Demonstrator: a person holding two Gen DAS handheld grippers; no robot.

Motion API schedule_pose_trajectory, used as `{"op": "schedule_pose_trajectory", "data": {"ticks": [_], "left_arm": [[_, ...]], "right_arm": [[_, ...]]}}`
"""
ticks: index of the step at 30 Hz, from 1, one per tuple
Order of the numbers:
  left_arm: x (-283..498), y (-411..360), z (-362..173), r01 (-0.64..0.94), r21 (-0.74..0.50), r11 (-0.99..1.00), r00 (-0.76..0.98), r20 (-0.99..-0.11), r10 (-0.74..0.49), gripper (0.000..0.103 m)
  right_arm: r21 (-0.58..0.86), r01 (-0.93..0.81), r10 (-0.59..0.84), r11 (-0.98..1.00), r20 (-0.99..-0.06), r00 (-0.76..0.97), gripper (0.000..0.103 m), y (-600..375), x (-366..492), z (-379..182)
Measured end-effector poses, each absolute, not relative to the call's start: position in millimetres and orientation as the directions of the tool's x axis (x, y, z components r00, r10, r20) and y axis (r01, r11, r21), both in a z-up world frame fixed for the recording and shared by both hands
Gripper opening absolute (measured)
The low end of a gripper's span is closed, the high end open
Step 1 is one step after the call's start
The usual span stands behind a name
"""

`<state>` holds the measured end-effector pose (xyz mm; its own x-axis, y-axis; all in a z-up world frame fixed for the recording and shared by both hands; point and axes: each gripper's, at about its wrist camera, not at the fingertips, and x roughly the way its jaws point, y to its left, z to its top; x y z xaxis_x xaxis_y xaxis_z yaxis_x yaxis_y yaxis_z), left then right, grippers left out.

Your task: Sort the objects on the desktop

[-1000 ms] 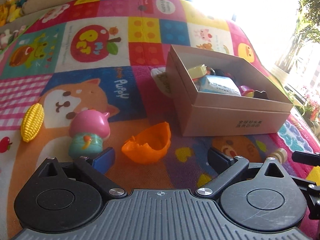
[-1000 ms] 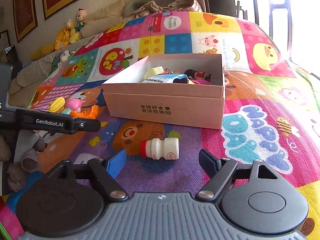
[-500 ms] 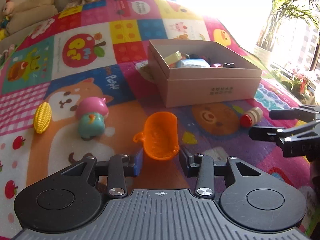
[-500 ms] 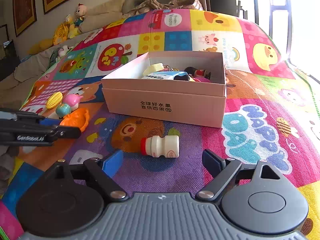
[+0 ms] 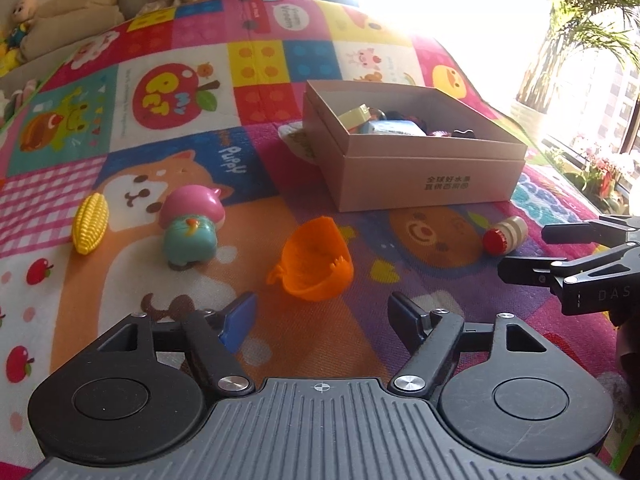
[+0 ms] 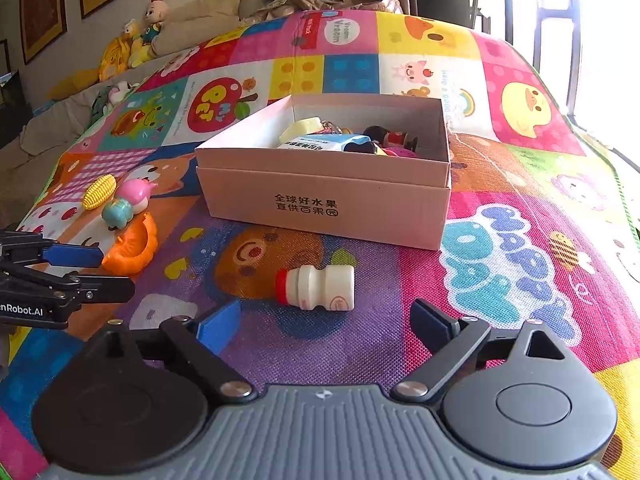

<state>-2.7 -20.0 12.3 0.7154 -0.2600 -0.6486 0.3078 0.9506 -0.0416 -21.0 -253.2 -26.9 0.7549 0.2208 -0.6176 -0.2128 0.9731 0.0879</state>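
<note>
Cardboard box [image 6: 324,204] holds a milk carton [image 6: 320,142] and small toys; both tongs [image 5: 322,318] [image 6: 324,322] gape, gripping nothing.

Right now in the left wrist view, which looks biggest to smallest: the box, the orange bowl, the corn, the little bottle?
1. Cardboard box
2. Orange bowl
3. Toy corn
4. Small bottle
The bowl lies nearest the camera, which may flatter its size; corn versus bottle is close.

Black tool [image 5: 322,318]: ribbed grey housing, silver screws, one blue pad, other seemingly black.
</note>
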Motion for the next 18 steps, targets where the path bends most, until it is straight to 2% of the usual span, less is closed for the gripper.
{"op": "schedule_pose_trajectory", "data": {"ticks": [3, 8, 14, 15, 16, 18], "left_arm": [[2.4, -17.7, 13.7, 0.305, -0.036, 0.952, 0.732, -0.631, -0.258, 0.084], [20.9, -17.7, 13.8, 0.308, -0.045, 0.950, 0.738, -0.620, -0.268, 0.084], [29.3, -31.4, 5.6, 0.344, -0.015, 0.939, 0.720, -0.638, -0.274, 0.064], [27.7, -33.2, 6.4, 0.351, -0.008, 0.936, 0.718, -0.639, -0.275, 0.054], [25.8, -33.7, 7.8, 0.355, -0.010, 0.935, 0.715, -0.641, -0.279, 0.053], [18.8, -33.9, 10.5, 0.360, -0.003, 0.933, 0.718, -0.638, -0.279, 0.053]], "right_arm": [[0.090, -0.214, 0.223, 0.973, -0.619, 0.753, 0.093, -254.1, -20.1, -27.2], [0.091, -0.214, 0.223, 0.973, -0.621, 0.751, 0.094, -254.4, -20.2, -27.2], [0.081, -0.250, 0.245, 0.965, -0.619, 0.746, 0.093, -250.3, -21.0, -27.2], [0.066, -0.271, 0.253, 0.960, -0.617, 0.746, 0.091, -247.0, -22.3, -26.5], [0.052, -0.282, 0.254, 0.958, -0.611, 0.750, 0.088, -244.8, -23.6, -25.8], [0.039, -0.282, 0.246, 0.959, -0.609, 0.754, 0.075, -242.5, -22.5, -24.7]]}}
